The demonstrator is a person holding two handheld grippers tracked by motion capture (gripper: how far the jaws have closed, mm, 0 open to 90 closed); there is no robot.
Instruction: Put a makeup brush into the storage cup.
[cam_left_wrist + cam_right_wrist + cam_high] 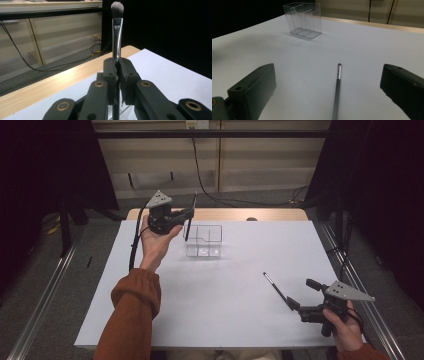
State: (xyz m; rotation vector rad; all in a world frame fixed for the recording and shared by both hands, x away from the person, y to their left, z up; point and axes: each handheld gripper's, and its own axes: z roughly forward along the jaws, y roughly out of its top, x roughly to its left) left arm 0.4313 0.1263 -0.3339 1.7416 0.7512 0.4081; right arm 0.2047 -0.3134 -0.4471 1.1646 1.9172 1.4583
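My left gripper (188, 218) clamped a brush (190, 215) upright above the clear organizer (203, 240); a tilt could topple it. My right gripper (328, 87) gaped around the second brush (337, 87).

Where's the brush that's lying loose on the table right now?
In the high view the loose brush lies on the table's right side, just ahead of the open right gripper, well away from the clear organizer.

No words showing on the brushes, no label appearing on the clear box (plain walls), no numbers or signs standing anywhere readable
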